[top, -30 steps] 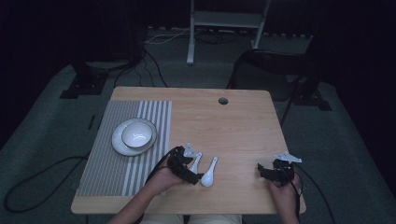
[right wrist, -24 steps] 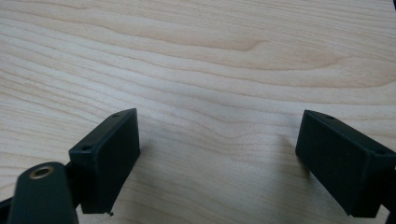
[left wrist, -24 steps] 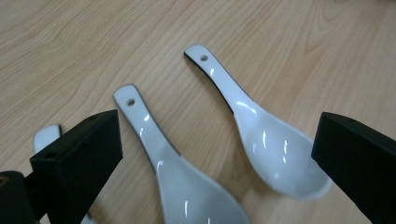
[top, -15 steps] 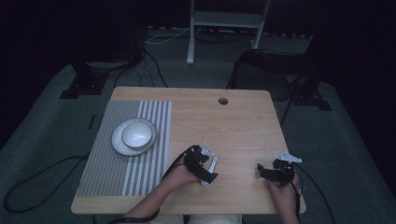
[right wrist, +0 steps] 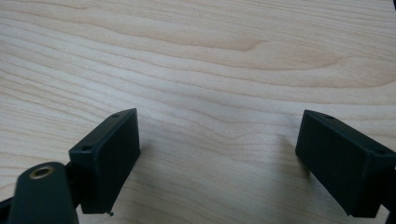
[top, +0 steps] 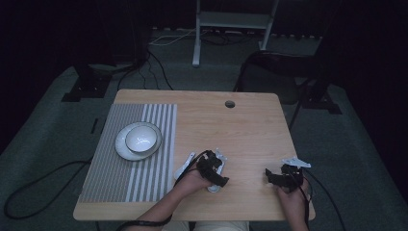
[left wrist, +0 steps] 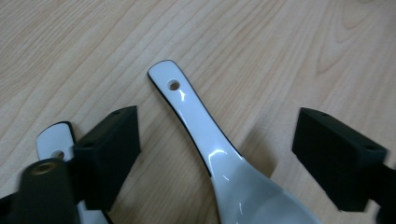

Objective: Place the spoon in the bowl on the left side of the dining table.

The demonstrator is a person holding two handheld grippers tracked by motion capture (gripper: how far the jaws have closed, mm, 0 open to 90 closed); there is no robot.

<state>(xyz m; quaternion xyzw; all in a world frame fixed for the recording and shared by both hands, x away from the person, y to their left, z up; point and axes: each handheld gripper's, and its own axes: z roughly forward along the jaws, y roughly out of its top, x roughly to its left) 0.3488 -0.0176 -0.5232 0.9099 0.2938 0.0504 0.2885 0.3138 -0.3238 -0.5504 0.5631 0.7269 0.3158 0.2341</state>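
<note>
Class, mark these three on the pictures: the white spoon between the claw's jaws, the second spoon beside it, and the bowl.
white spoon (left wrist: 196, 112), left gripper view, middle of its handle.
second spoon (left wrist: 55, 140), left gripper view, handle end by the hole.
bowl (top: 142, 139), high view, inside of the bowl.

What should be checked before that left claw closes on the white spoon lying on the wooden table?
1. White ceramic spoon with a hole in its handle lies between the jaws of the left gripper: ok.
2. Pads touching the spoon: not yet; a gap shows on both sides, though the jaws have just been closing.
3. Second white spoon behind the left jaw could get knocked or pinched: not ok, it lies very close.
4. Right gripper out of the way, open over bare light wooden table: ok.
5. White bowl on its plate sits on the grey striped mat, apart from the spoons: ok.
</note>
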